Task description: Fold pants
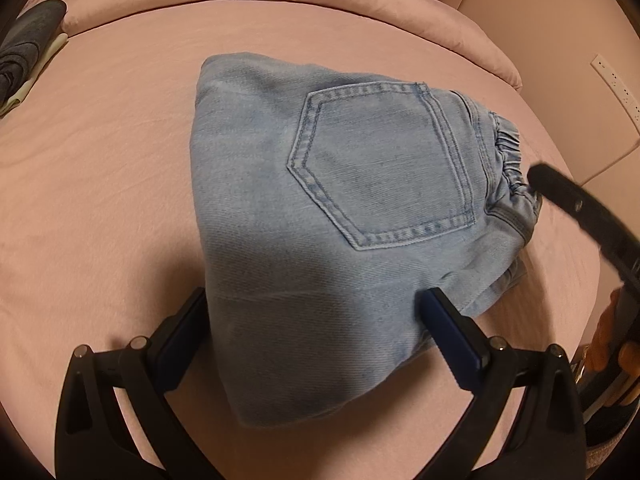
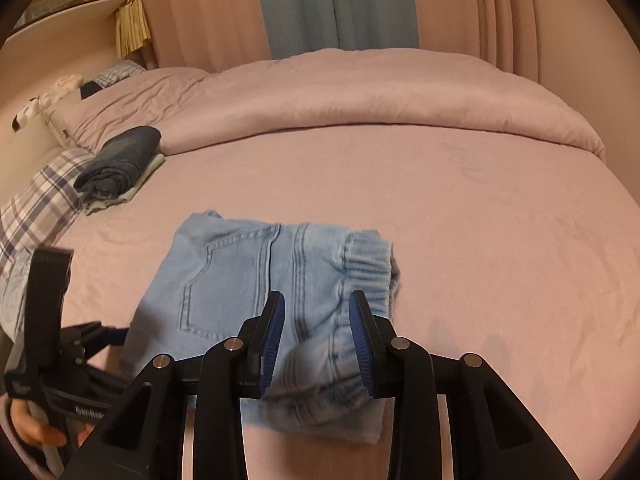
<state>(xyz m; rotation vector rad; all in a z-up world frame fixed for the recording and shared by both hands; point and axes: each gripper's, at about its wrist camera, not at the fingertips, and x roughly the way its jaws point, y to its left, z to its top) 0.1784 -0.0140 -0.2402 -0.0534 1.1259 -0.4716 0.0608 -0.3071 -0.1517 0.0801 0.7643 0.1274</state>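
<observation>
Where lettering shows on the left tool's handle in the right wrist view, too blurred to read. Folded light-blue pants point(image 1: 340, 208) lying on the pink bedsheet point(image 1: 100, 200). Left gripper point(image 1: 320, 300) spread wide astride the fold; right gripper point(image 2: 316, 320) parted, pads clear of the waistband. Dark folded clothes point(image 2: 120, 160) fully visible only from right wrist.

1. Lighting is warm and kinda dim, so everything has a pinkish tint and there's no glare anywhere.
2. Soft shadow sits on the near part of the folded jeans point(image 1: 320, 208) and on the bed point(image 1: 120, 200) just beside them.
3. Heavy fisheye bend, with dark vignette corners in both views.
4. The jeans' near edge in the right wrist view is smeared, and the right gripper point(image 1: 560, 196) looks blurry in the left wrist view.
</observation>
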